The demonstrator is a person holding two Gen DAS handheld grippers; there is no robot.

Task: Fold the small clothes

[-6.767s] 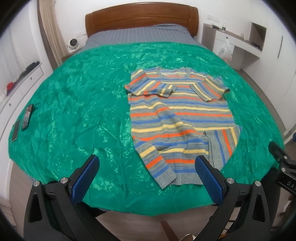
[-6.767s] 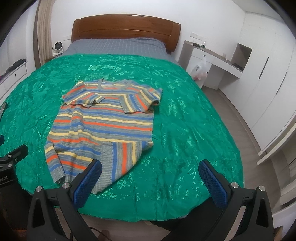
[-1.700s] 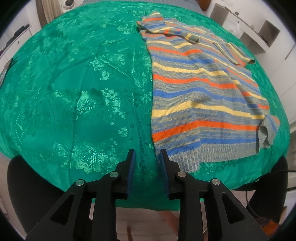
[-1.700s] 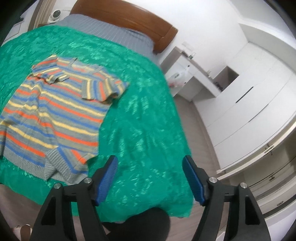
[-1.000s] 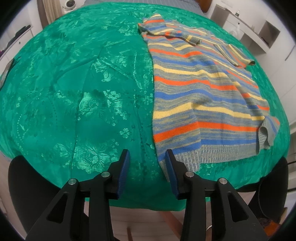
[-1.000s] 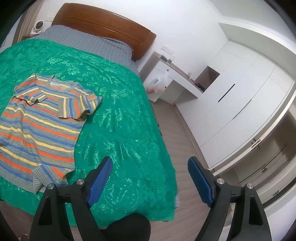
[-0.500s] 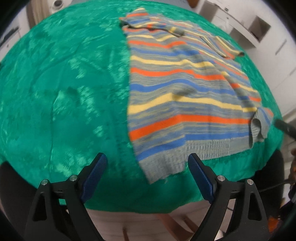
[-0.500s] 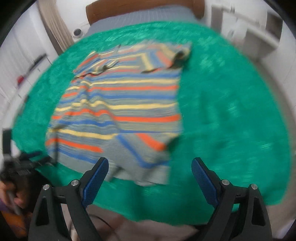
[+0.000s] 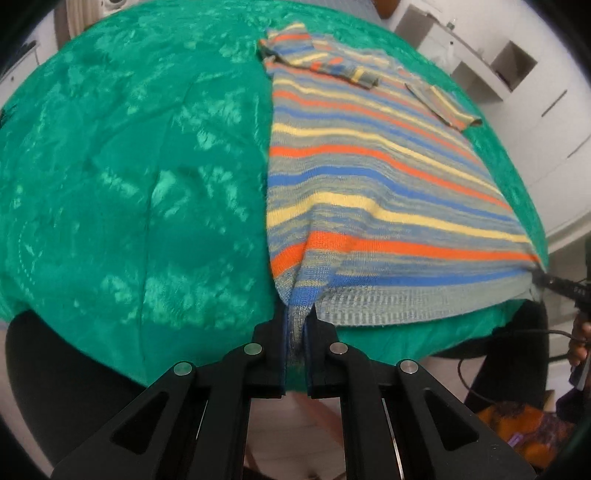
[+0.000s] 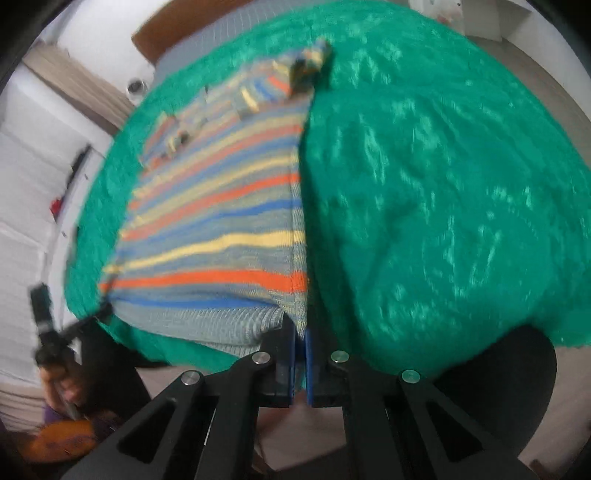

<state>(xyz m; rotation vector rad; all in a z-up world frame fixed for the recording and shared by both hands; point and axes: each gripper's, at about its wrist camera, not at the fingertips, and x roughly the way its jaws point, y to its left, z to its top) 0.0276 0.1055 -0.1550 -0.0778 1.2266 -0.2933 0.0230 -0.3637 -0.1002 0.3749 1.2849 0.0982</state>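
A striped knit sweater point(image 9: 369, 173) in grey, blue, orange and yellow lies flat on the green bedspread point(image 9: 129, 166), sleeves folded across its chest. My left gripper point(image 9: 295, 325) is shut on the sweater's near left hem corner, which bunches between the pads. My right gripper point(image 10: 300, 332) is shut on the near right hem corner of the sweater point(image 10: 221, 221). The hem is stretched taut between the two grippers. The right gripper's tip also shows at the far right of the left wrist view point(image 9: 554, 284).
The bed's near edge lies just under both grippers, with floor below. A white desk and shelves point(image 9: 480, 62) stand beyond the bed's right side. A wooden headboard point(image 10: 166, 29) and white drawers point(image 10: 37, 184) lie beyond.
Both grippers were open half a second ago and are now closed on the two hem corners. The folded-over right hem corner is now pulled out flat.
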